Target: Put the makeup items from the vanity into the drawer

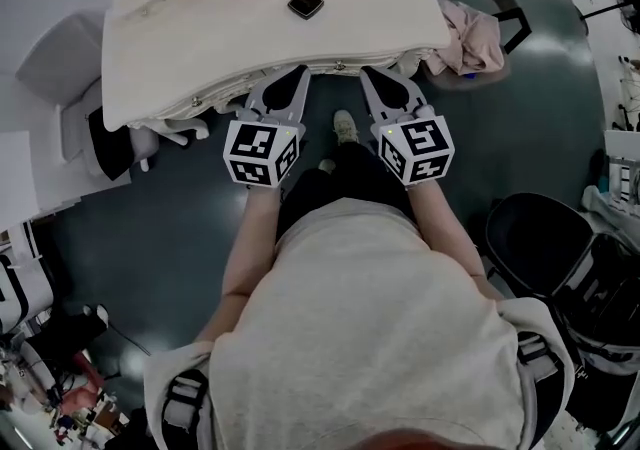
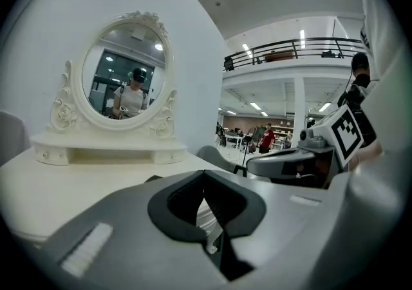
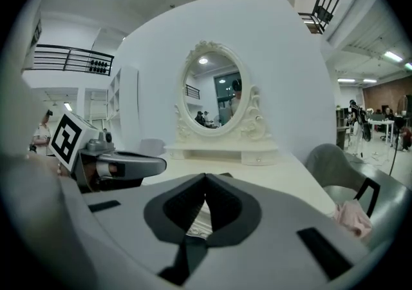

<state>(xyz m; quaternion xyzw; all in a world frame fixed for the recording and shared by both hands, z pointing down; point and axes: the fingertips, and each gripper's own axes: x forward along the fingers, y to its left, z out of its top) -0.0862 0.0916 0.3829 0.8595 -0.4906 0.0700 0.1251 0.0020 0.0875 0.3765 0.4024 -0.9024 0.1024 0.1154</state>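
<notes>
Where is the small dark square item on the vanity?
In the head view, the small dark square item lies near the middle of the cream vanity top, beyond the left gripper and the right gripper at its front edge.

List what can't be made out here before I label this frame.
- Drawer: head view, vanity top overhangs it; both gripper views, gripper bodies block it. Open or closed: unknown.
- Dark item: head view, too small to identify.
- Mirror: head view, cut off by top edge.
- Left hand-held gripper, right hand-held gripper: head view, tips at vanity edge; contact unclear.
</notes>
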